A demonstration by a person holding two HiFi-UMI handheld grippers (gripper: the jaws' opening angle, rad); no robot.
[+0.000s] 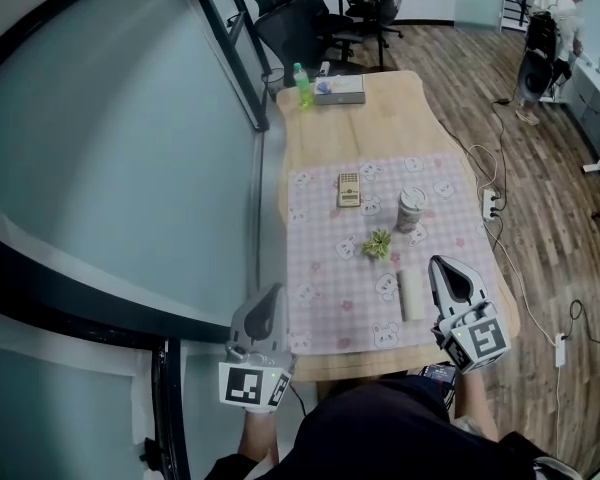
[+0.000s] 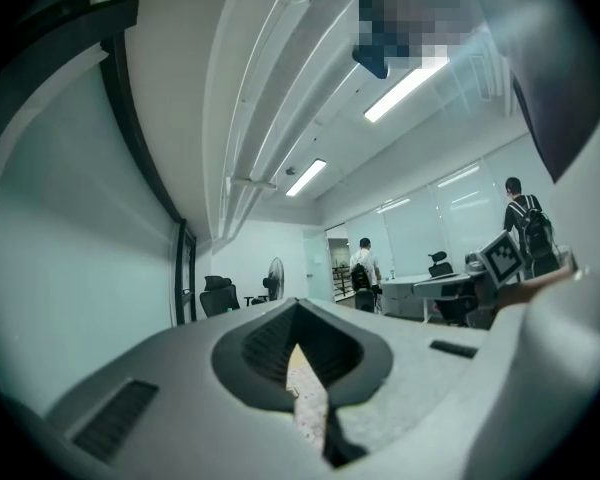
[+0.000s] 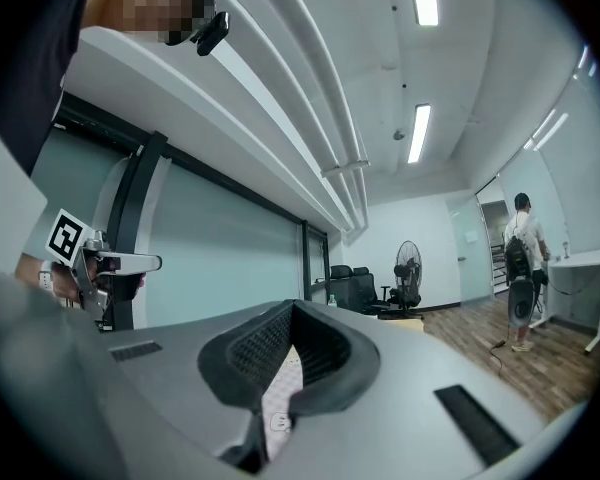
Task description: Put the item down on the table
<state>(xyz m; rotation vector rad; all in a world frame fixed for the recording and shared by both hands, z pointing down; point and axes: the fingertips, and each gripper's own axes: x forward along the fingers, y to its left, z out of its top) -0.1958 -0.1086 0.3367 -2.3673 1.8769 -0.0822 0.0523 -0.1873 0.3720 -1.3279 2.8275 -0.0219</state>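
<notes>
Matt pink printed cloth [image 1: 325, 230] over pale smooth wooden table [image 1: 382, 124], glossy plank floor [image 1: 542, 200]

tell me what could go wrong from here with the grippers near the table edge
The roll lies on its side beside the right gripper, not far from the edge of the table; a nudge might roll it off. The small plant and jar stand just beyond it, so a reach past could tip them.

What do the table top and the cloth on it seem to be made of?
Table top: probably wood or a wood-look laminate; even light tan, smooth, no gloss. Cloth: probably thin fabric or a plastic sheet, matt; it lies flat, printed with pink checks and small animal faces.
</notes>
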